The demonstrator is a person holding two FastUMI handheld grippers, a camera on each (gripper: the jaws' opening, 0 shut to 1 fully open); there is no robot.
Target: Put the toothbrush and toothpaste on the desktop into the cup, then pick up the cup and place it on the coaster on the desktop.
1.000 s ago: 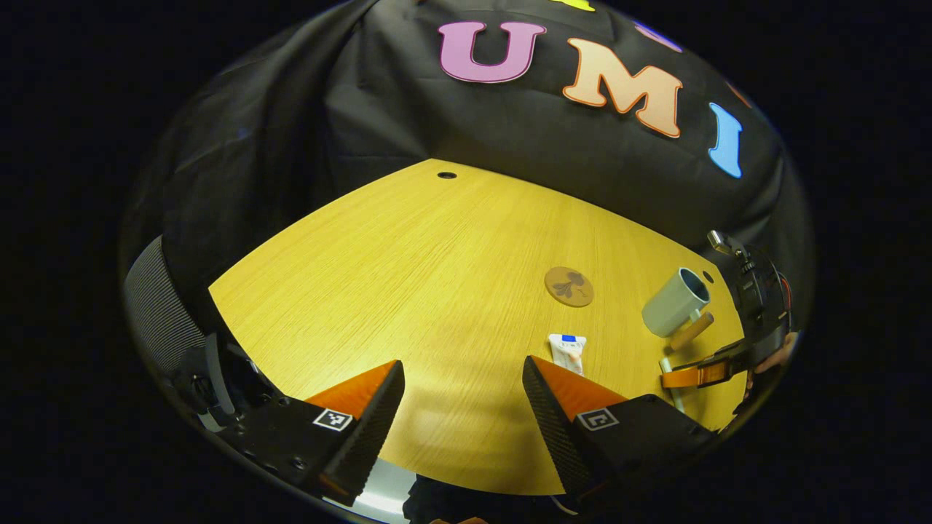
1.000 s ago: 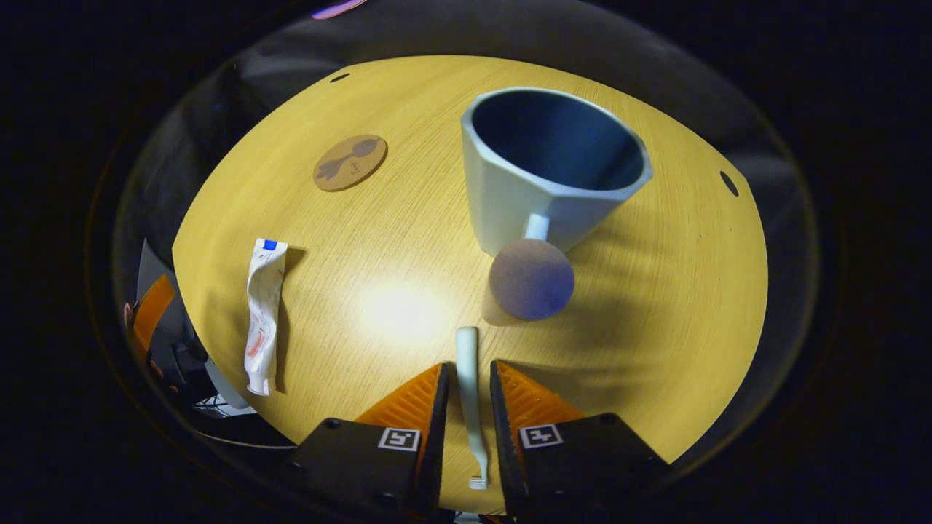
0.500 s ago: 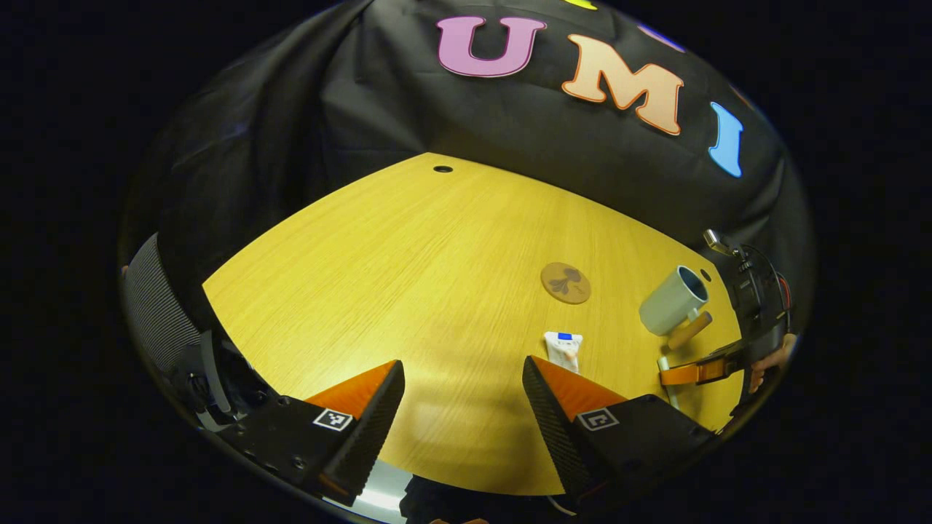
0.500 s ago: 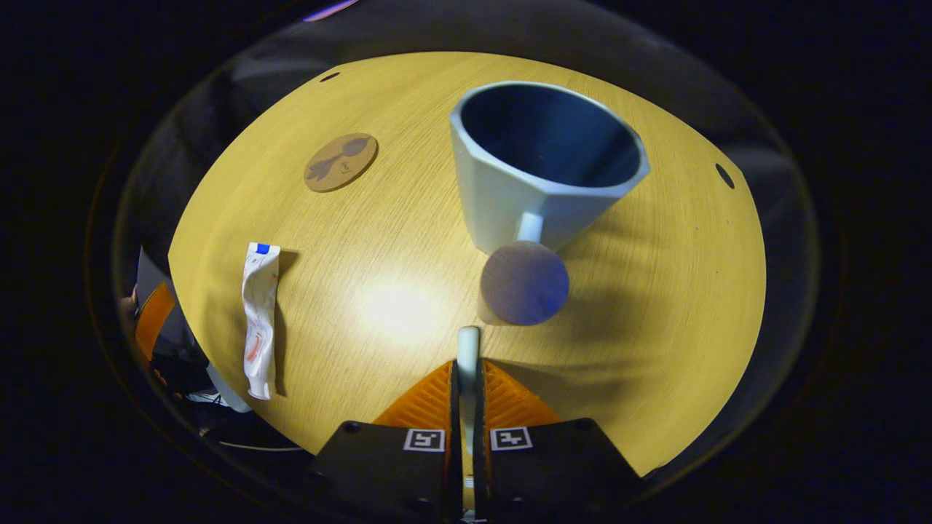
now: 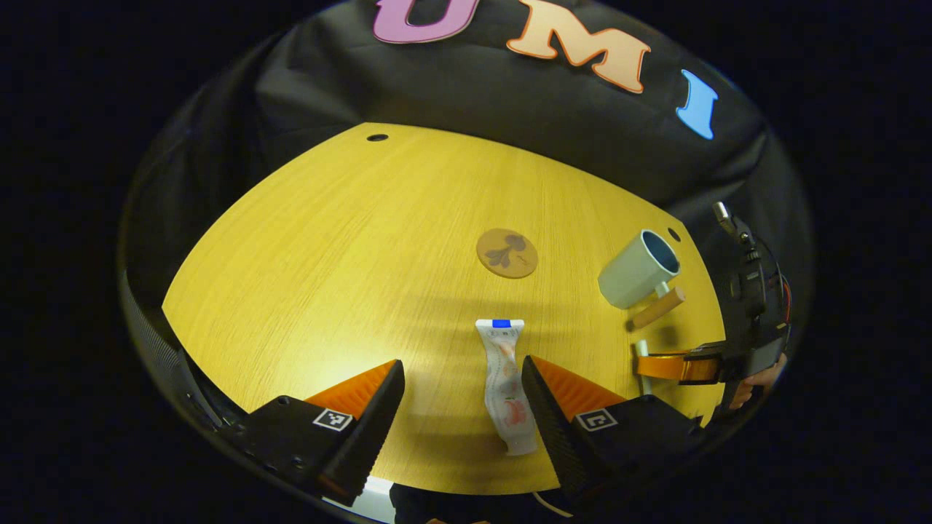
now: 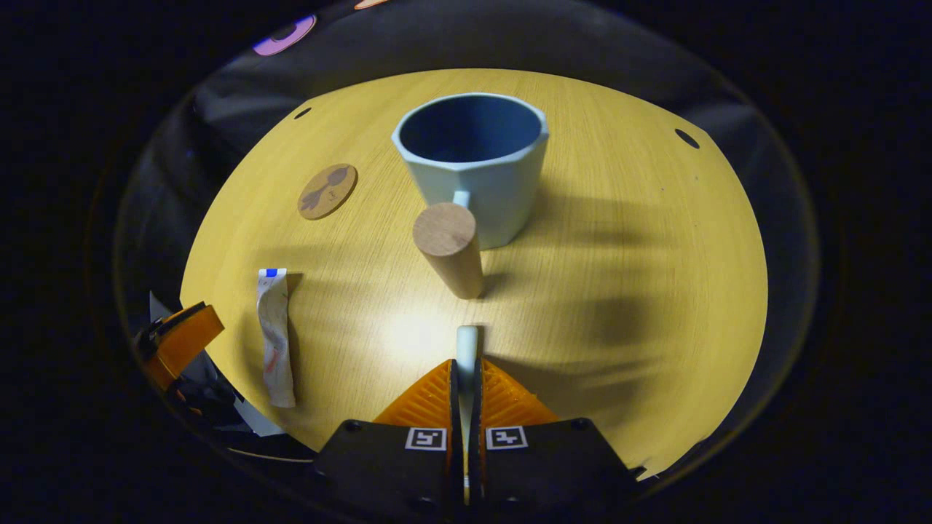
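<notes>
My right gripper [image 6: 466, 371] is shut on the pale toothbrush [image 6: 466, 346], whose handle end sticks out forward above the desk. Ahead of it stands the light blue cup [image 6: 477, 164] with its wooden handle [image 6: 450, 247] pointing towards me. In the left gripper view my left gripper [image 5: 462, 382] is open, and the white toothpaste tube [image 5: 504, 378] lies flat on the desk next to its right finger [image 5: 542, 407]. The round brown coaster [image 5: 507, 252] lies beyond the tube. The same tube [image 6: 275, 338] and coaster [image 6: 328, 191] lie left of the cup in the right gripper view.
The yellow wooden desk [image 5: 349, 262] has small dark holes near its far corners [image 5: 377, 137]. At the right of the left gripper view are the cup [image 5: 637, 262], the right gripper [image 5: 681, 366] and the hand holding it [image 5: 753, 382].
The right gripper closed on the toothbrush and pulled back from the cup. The left gripper moved forward and right, so the toothpaste tube now lies beside its right finger.
</notes>
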